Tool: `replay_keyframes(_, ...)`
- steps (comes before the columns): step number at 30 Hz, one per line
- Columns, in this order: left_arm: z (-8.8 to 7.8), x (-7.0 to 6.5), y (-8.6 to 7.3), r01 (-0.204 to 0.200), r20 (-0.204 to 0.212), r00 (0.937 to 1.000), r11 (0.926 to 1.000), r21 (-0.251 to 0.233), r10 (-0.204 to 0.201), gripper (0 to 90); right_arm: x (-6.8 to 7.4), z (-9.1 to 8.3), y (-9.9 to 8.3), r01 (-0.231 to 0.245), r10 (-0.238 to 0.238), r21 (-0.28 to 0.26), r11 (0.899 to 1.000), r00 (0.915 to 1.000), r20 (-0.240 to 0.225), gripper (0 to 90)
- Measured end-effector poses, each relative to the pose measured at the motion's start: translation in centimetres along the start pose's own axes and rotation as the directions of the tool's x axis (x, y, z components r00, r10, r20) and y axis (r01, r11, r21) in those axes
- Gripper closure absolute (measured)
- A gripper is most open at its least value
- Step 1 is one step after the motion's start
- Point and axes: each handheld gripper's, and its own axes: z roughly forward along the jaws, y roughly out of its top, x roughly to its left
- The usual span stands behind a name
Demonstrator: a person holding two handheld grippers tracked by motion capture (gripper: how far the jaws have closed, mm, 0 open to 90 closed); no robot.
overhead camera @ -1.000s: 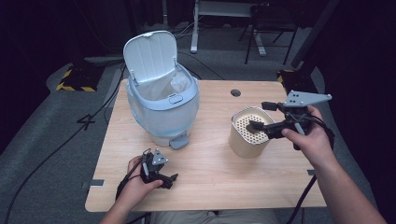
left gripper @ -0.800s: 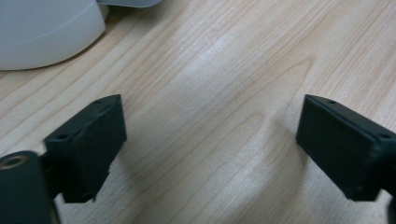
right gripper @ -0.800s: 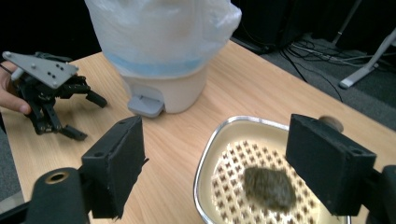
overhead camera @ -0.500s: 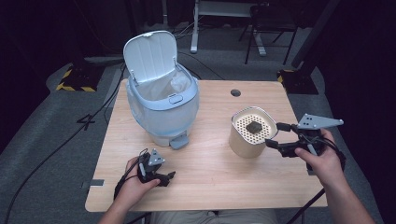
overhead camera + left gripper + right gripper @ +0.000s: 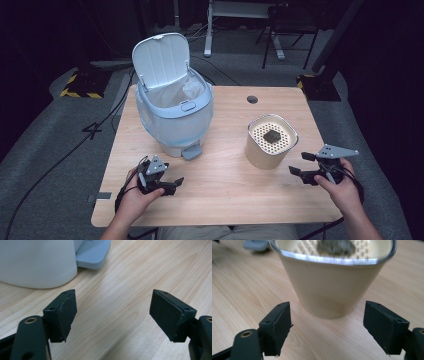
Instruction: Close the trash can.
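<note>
- The tan cup-shaped bin with a holed lid (image 5: pixel 271 142) stands on the right part of the pale wooden surface (image 5: pixel 225 180). A small dark lump (image 5: pixel 271 135) lies on top of the lid, in the middle.
- The right hand-held gripper (image 5: pixel 295 164) is low over the surface, just to the right of the tan bin, and points at its side. Its jaws are open, with nothing between them. They have just been closing a bit.
- I think it sits low and level like this so the jaws can slide around the tan bin and grab its wall.
- The light blue pedal bin with a white bag inside (image 5: pixel 172 107) stands on the far left part of the surface. Its lid is tipped up and open, I think so that things can be dropped in.
- The left hand-held gripper (image 5: pixel 177 184) is near the front edge on the left, close to the blue pedal (image 5: pixel 93 253). Its jaws are open and hold nothing. They have just been closing a bit too.
- One second ago the right hand-held gripper was up over the tan bin's lid. Now it has come down beside the bin.
- The dark lump is on the lid now, where the gripper was before.
- The left hand-held gripper has barely moved, and both bins stay where they were.
</note>
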Motion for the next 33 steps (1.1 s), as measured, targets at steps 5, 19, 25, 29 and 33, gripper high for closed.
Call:
replay_keyframes(5, -1.0, 0.0, 0.4, 0.012, -0.023, 0.9997, 0.9999, -0.001, -0.012, 23.3, -0.6, 1.7, -2.5, -0.045, 0.045, 0.027, 0.999, 0.9990, 0.004, 23.0)
replay_keyframes(19, -3.8, 0.3, 2.3, 0.010, -0.061, 0.9981, 0.9997, -0.024, -0.012, 23.8, -0.7, 5.1, -6.1, -0.034, 0.026, 0.099, 0.995, 0.9961, 0.084, 15.0)
replay_keyframes(25, -4.7, 0.5, 2.9, 0.012, -0.060, 0.9981, 0.9981, -0.061, -0.016, 23.6, -0.6, 5.3, -6.3, -0.043, 0.035, 0.081, 0.996, 0.9952, 0.092, 13.6)
replay_keyframes(29, -5.2, 0.5, 3.4, 0.002, -0.052, 0.9986, 0.9974, -0.072, -0.005, 23.7, -0.7, 5.3, -6.3, -0.043, 0.035, 0.081, 0.996, 0.9952, 0.092, 13.5)
replay_keyframes(33, -6.4, 0.7, 4.5, -0.029, -0.041, 0.9988, 0.9956, -0.090, 0.025, 23.2, -0.6, 5.3, -6.3, -0.043, 0.035, 0.081, 0.996, 0.9952, 0.092, 13.5)
